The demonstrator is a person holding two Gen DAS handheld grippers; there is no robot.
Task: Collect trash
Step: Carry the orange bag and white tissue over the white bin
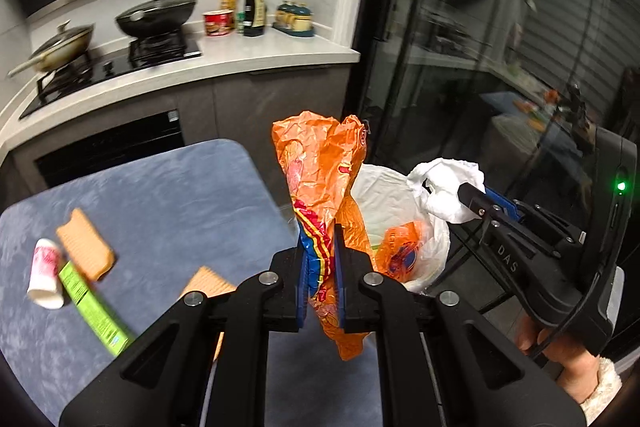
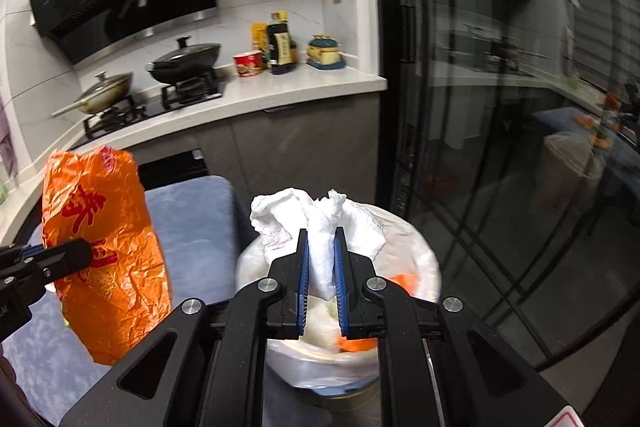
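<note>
Above the lined bin (image 2: pixel 400 227), the right claw (image 2: pixel 320 247) clamps soft, light tissue (image 2: pixel 316 215); the left claw (image 1: pixel 320 251) pinches a crinkly, slippery wrapper (image 1: pixel 316 163) mid-body.

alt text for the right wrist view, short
The right gripper pinches a crumpled white tissue above a white-lined trash bin. At left, the left gripper holds a crumpled orange wrapper over a blue table; kitchen counter behind.
</note>
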